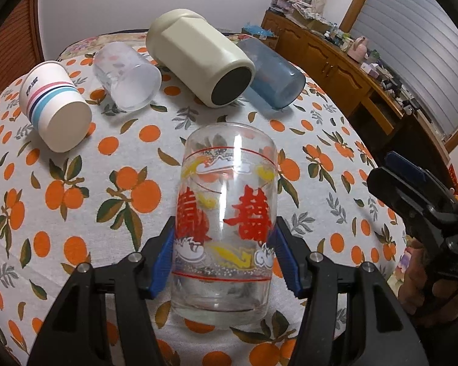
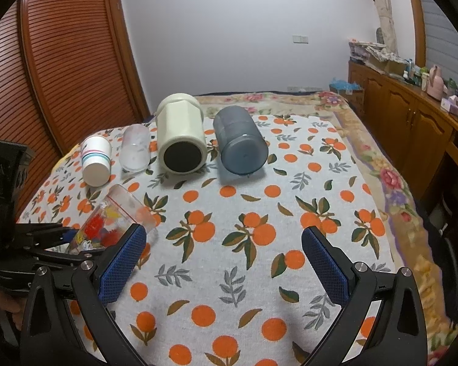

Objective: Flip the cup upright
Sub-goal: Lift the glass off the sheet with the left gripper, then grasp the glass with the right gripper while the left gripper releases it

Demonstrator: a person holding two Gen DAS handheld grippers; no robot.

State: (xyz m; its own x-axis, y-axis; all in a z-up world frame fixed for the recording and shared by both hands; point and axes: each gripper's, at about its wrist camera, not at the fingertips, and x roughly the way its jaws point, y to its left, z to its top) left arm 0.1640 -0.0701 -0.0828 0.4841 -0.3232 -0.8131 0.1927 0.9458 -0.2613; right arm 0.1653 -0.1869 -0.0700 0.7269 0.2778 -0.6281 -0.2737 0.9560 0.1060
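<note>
A clear glass cup (image 1: 224,222) with red characters and yellow and white clouds lies tilted, thick base toward the camera, between the blue pads of my left gripper (image 1: 224,259), which is shut on it. In the right wrist view the same glass (image 2: 113,222) shows at the left, held slanted just above the cloth by the left gripper (image 2: 73,238). My right gripper (image 2: 224,259) is open and empty over the orange-print cloth. It appears in the left wrist view at the right edge (image 1: 412,189).
Four cups lie on their sides at the back: a striped paper cup (image 1: 55,103), a frosted plastic cup (image 1: 128,76), a cream cup with a black base (image 1: 198,58) and a blue-grey cup (image 1: 271,73). A wooden cabinet (image 2: 412,119) runs along the right, a wooden shutter door (image 2: 61,61) at the left.
</note>
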